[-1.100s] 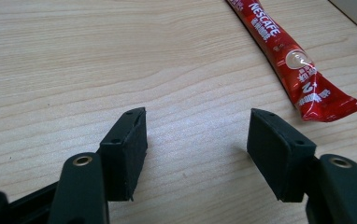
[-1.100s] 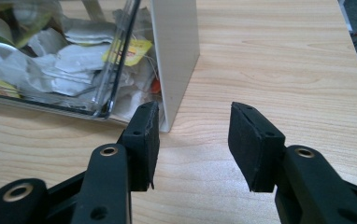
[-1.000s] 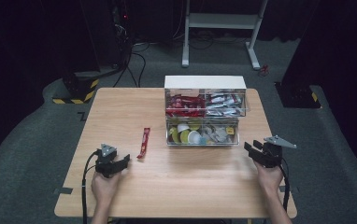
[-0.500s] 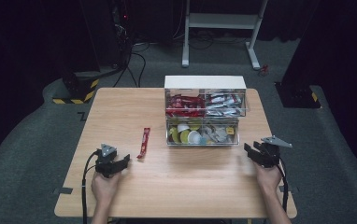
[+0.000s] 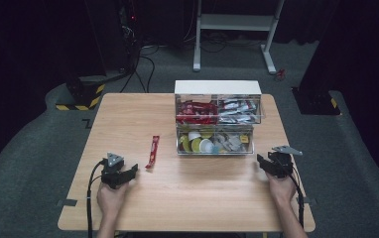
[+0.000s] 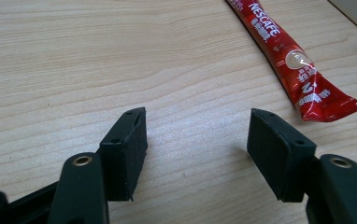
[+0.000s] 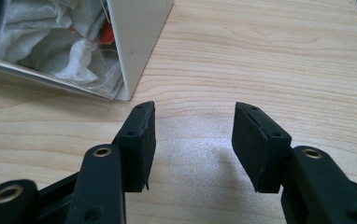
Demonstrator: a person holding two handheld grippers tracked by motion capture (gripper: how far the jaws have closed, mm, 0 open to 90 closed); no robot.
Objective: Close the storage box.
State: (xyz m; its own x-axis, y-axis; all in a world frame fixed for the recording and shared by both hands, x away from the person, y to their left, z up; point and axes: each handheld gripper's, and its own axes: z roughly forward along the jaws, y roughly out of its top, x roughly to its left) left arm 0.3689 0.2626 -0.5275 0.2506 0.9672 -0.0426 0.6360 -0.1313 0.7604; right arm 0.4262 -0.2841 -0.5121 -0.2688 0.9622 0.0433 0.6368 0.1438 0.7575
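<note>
A red Nescafe stick sachet [image 5: 152, 150] lies flat on the wooden table [image 5: 128, 119], left of a clear two-tier organiser box [image 5: 218, 118]. My left gripper [image 5: 128, 172] rests low on the table just below and left of the sachet [image 6: 284, 56], jaws open with bare wood between them. At the table's right side, below the box's right corner, my right gripper [image 5: 262, 163] is open; its jaws have just been opening, nothing between them. The box's white side wall [image 7: 137, 42] stands up and left of my right gripper [image 7: 193, 140].
The box's upper tier holds red and silver packets, the lower tier round capsules and white tea bags [image 7: 64, 42]. A white desk frame [image 5: 237, 29], black equipment and cables stand on the dark floor beyond the table.
The right gripper has shifted slightly on the table's right side. The left gripper and the sachet have stayed where they were.
</note>
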